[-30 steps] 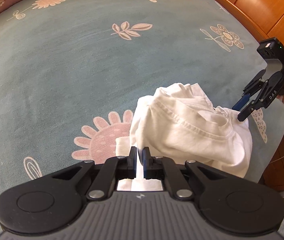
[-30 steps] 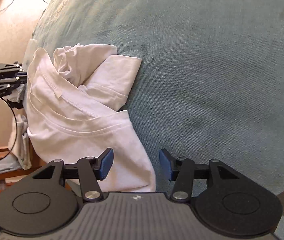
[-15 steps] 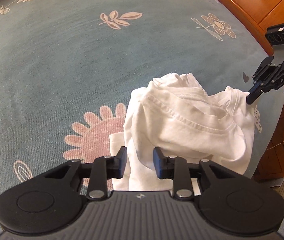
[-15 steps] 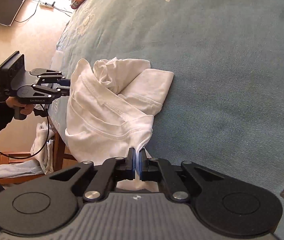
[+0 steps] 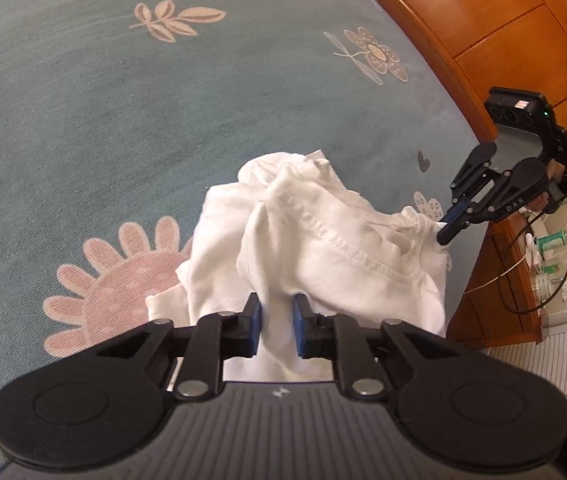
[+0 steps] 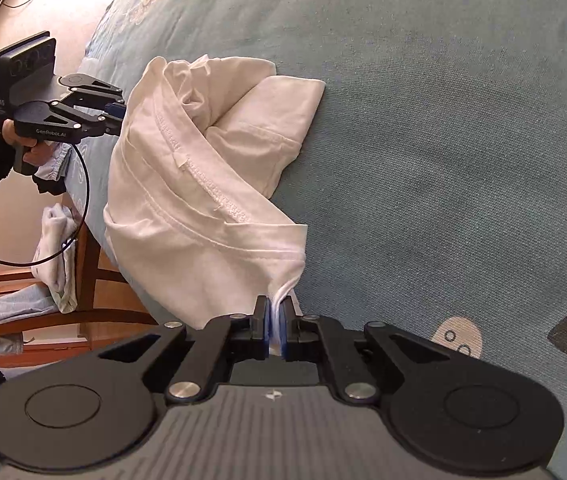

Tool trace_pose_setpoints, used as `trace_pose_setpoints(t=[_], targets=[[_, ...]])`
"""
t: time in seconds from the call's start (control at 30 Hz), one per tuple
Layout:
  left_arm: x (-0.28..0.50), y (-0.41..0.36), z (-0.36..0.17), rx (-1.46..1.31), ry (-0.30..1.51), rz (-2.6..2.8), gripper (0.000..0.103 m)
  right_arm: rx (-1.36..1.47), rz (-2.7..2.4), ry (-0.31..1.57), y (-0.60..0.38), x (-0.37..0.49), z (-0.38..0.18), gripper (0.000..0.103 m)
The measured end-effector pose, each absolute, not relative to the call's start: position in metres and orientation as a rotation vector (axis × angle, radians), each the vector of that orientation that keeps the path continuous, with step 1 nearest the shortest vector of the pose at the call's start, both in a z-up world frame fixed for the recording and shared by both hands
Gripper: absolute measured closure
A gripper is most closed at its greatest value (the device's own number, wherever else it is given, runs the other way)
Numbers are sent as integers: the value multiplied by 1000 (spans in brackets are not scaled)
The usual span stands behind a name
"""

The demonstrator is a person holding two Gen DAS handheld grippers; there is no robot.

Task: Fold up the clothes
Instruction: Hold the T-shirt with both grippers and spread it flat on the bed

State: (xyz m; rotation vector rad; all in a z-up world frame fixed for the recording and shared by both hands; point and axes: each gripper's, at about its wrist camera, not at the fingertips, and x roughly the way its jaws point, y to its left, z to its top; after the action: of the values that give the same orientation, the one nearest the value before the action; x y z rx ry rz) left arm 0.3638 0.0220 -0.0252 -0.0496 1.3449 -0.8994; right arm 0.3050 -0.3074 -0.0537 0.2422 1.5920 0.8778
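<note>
Pinching white shirt (image 6: 187,216), both grippers angled (downward)

Open blue bedspread (image 5: 131,120) stretches clear beyond and to the left of the crumpled white shirt (image 5: 323,248), leaving wide room to pass. On the right, a wooden bed frame (image 5: 495,28) hems in the edge; what appears to be a chair (image 6: 83,280) draped with cloth crowds the floor beside the bed.
</note>
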Motion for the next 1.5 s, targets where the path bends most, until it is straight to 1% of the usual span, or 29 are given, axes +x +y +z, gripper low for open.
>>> trace_pose_setpoints(t=[0.03, 0.1, 0.13, 0.17, 0.2, 0.23, 0.27, 0.37, 0.5, 0.67, 0.8, 1.03, 1.5], targets=[[361, 22, -24, -57, 1342, -886, 96, 258, 878, 1597, -307, 305, -56, 85], [358, 24, -23, -81, 1337, -846, 100, 300, 871, 1597, -305, 305, -62, 74], [357, 25, -22, -95, 1336, -819, 102, 318, 866, 1597, -304, 304, -65, 72], [356, 27, -21, -97, 1331, -791, 103, 327, 858, 1604, -302, 303, -69, 72], [354, 28, -19, -92, 1323, -766, 103, 318, 847, 1609, -299, 302, -72, 78], [352, 28, -17, -75, 1316, -740, 103, 292, 840, 1604, -296, 300, -71, 93], [350, 28, -13, -59, 1308, -719, 103, 260, 835, 1592, -292, 298, -69, 98], [345, 31, 0, -27, 1274, -668, 103, 161, 821, 1550, -281, 296, -54, 98], [341, 36, 22, -6, 1222, -631, 103, 66, 816, 1455, -268, 305, -17, 99], [346, 47, 49, 38, 1155, -548, 103, -70, 812, 1307, -257, 334, 34, 99], [360, 61, 64, 60, 1125, -472, 103, -177, 822, 1233, -242, 360, 55, 99], [390, 82, 67, 121, 1103, -375, 103, -315, 803, 1160, -212, 400, 57, 99], [474, 93, 35, 168, 1124, -295, 103, -434, 675, 1063, -179, 515, 31, 99]])
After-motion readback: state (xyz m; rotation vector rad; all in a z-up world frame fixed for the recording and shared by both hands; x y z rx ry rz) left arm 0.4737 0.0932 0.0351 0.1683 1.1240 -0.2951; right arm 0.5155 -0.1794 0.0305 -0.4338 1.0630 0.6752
